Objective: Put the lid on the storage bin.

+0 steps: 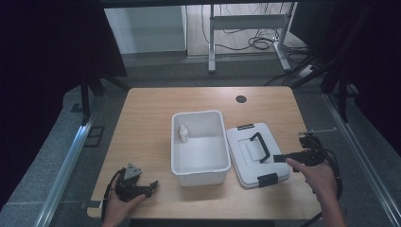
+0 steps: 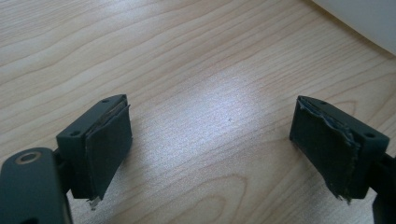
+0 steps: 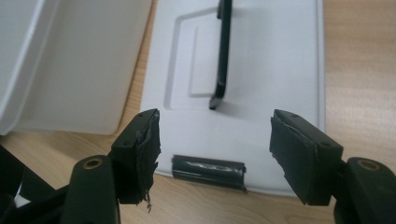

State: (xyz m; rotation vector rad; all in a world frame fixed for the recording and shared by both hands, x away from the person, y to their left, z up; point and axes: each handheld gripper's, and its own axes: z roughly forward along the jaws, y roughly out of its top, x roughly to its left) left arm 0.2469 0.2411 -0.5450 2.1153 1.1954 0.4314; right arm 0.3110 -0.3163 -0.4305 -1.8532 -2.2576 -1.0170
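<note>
Hovering spread, our right gripper's fingers [image 3: 306,158] bracket the lid's black latch [image 3: 208,171], the lid [image 1: 246,165] lying just ahead; we advise squaring up first. Left gripper [image 1: 142,188], fingers apart, idles over bare desk [image 2: 187,70].

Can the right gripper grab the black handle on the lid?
Probably yes. The right gripper is open and points at the lid, whose black handle stands up just ahead, with nothing between.

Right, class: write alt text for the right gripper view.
Two open black jaws of the right gripper frame a white lid lying flat on a wooden table, its black handle raised and a black latch at its near edge. A white bin sits left.
</note>
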